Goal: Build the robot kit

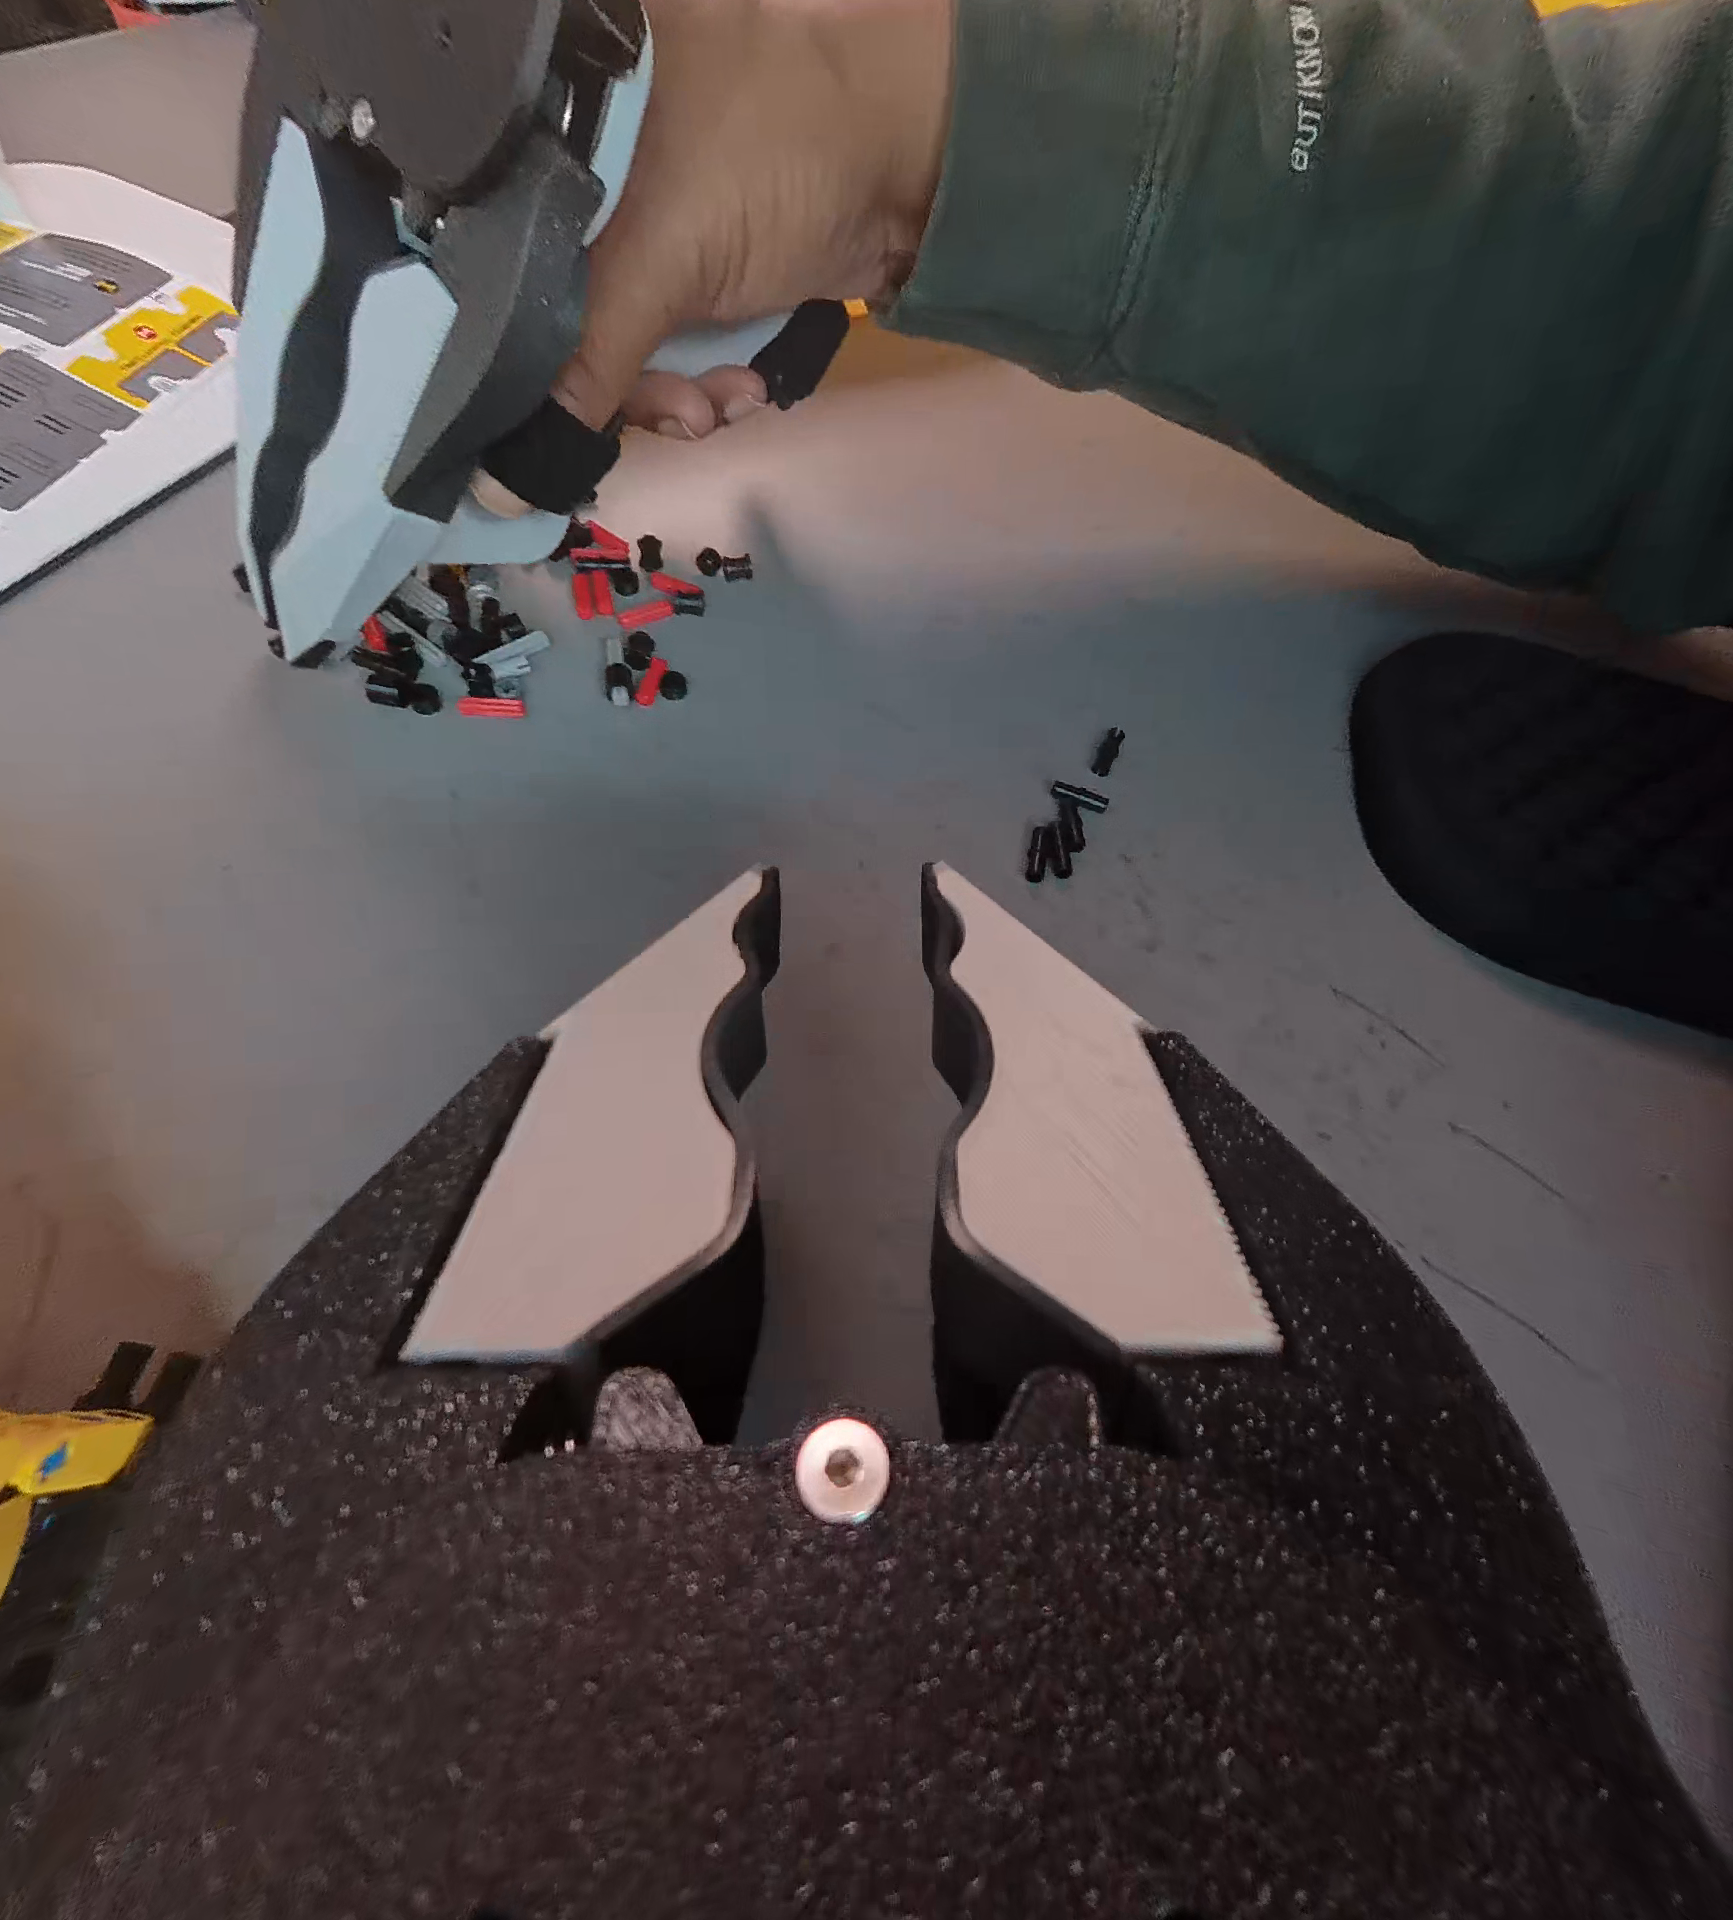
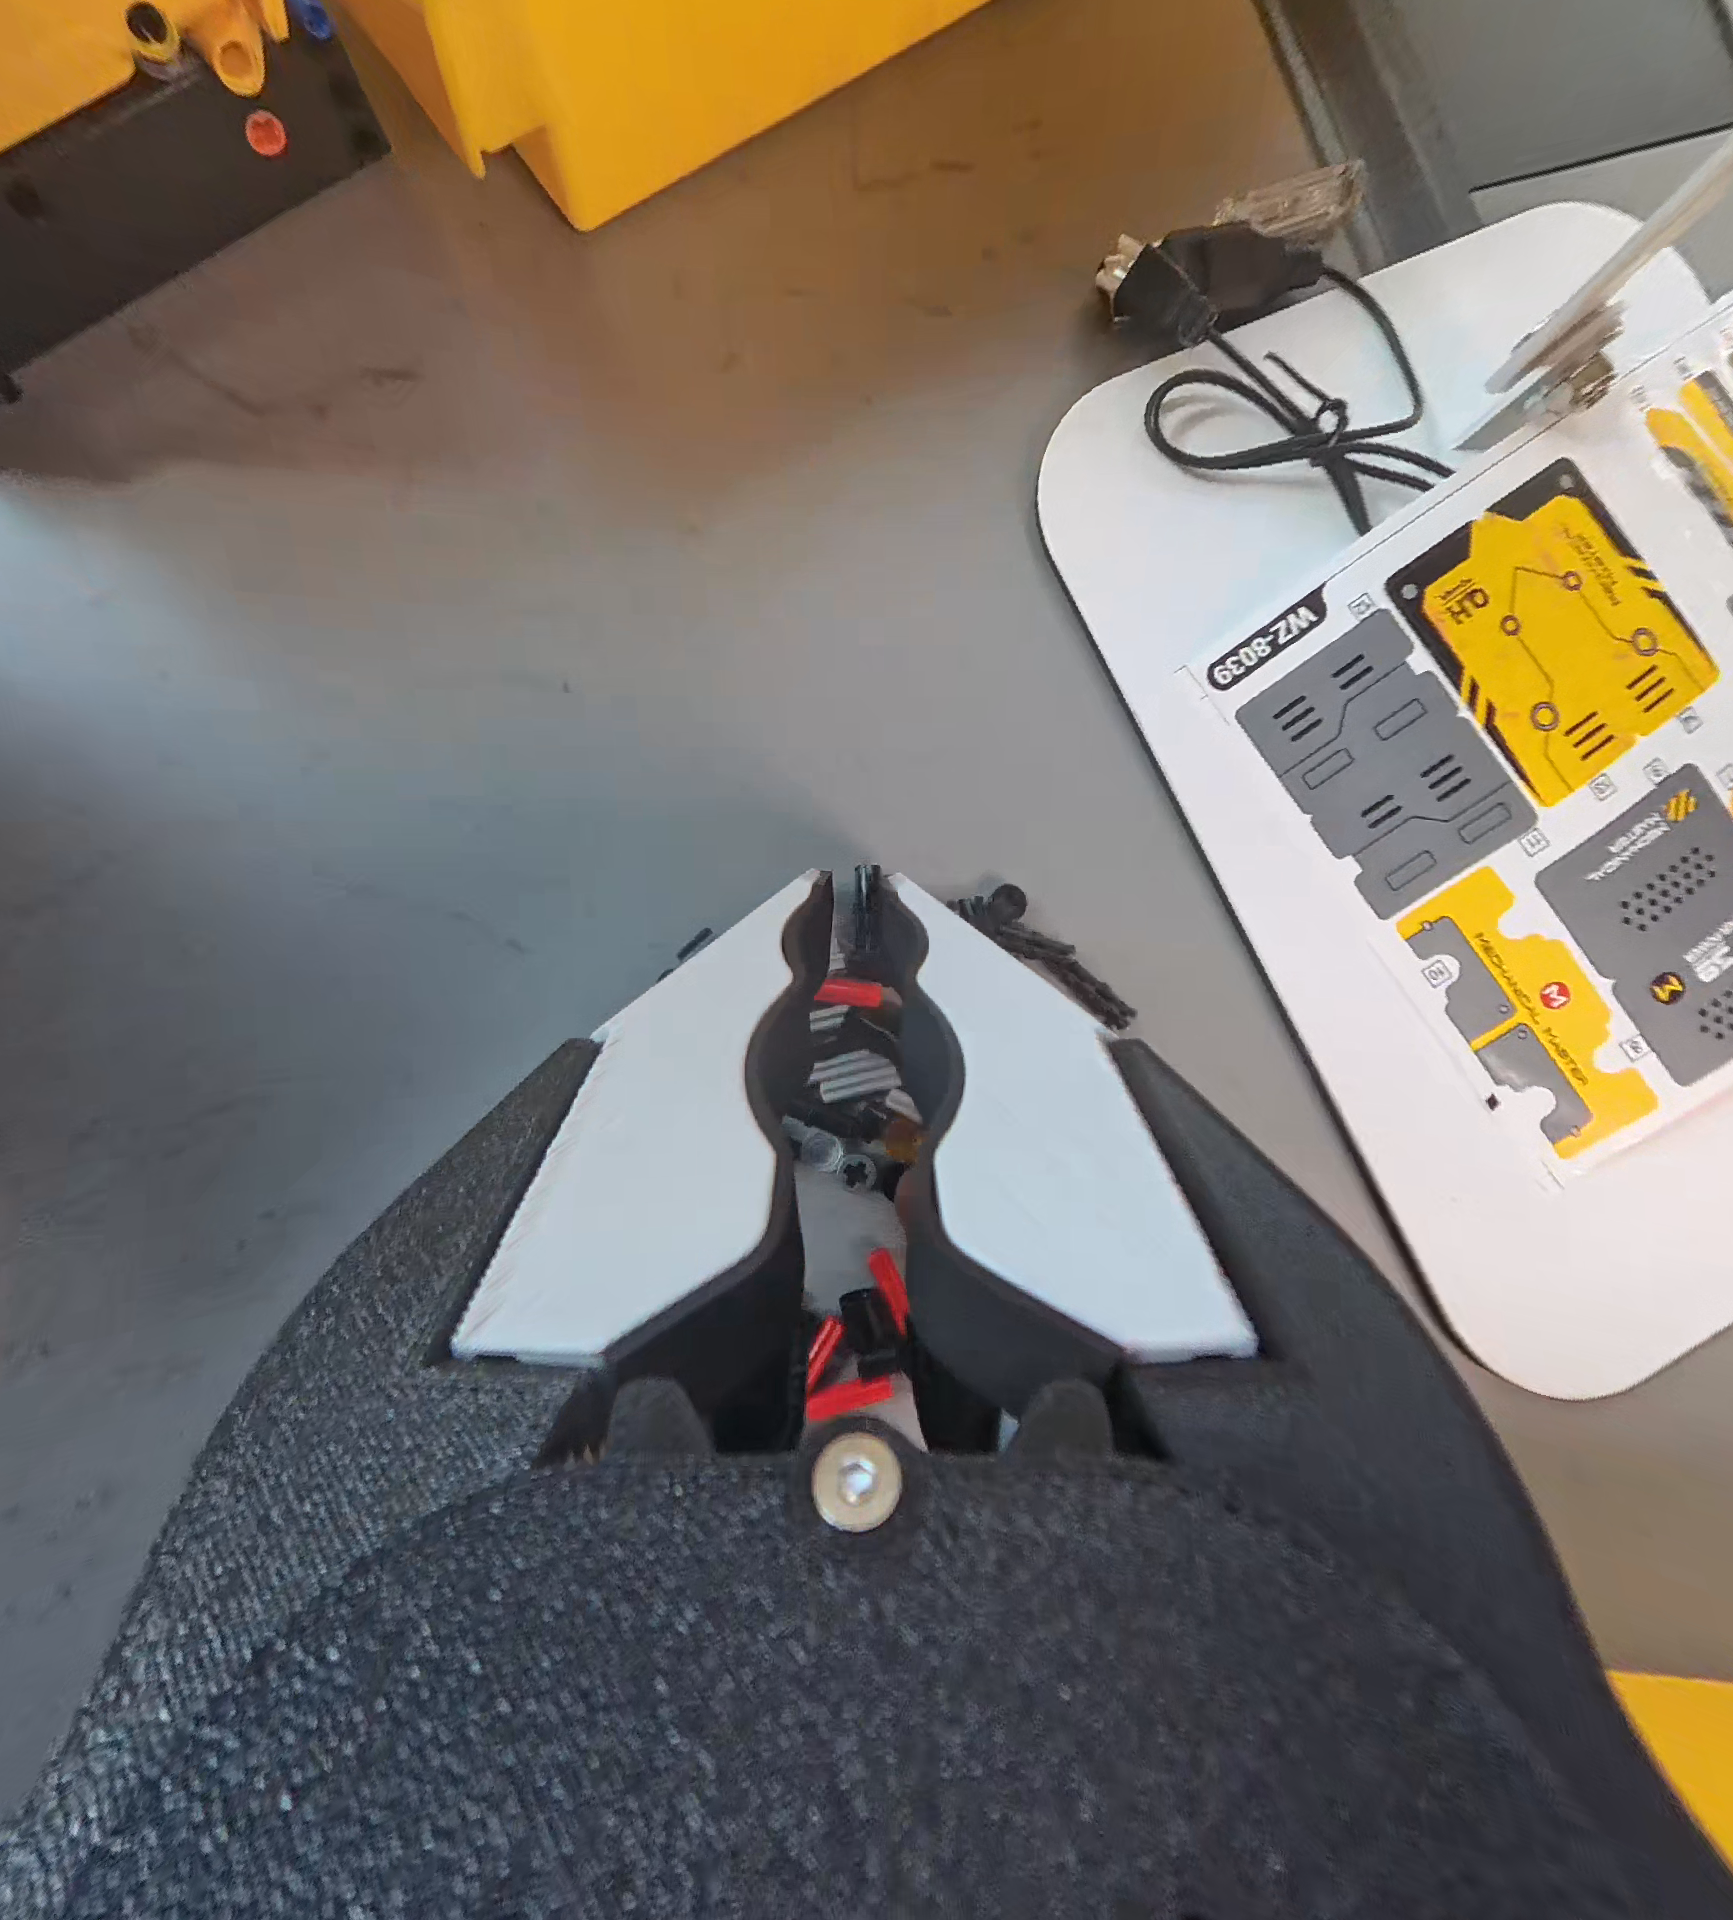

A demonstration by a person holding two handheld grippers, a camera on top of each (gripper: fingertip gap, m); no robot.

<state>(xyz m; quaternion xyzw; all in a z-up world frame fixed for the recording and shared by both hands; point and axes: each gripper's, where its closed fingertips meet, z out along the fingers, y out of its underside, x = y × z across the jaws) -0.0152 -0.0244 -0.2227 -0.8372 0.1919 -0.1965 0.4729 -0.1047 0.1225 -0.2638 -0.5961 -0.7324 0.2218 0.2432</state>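
Left gripper [image 1: 849,878]: pale ridged fingers apart over bare grey tabletop [image 1: 218,935].
Right gripper [image 2: 860,883]: fingers clamped on a small black pin [image 2: 864,906], above the pile of red, black and grey pegs [image 2: 846,1081].

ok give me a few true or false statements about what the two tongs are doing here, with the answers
1. The left tongs are open and empty. True.
2. The right tongs are wide open. False: they are shut on a small black pin.
3. The pile of red, black and grey pins lies under the right tongs. True.
4. The sticker sheet lies on a yellow tray. False: it lies on a white board.
5. The few black pins lie apart from the pile. True.
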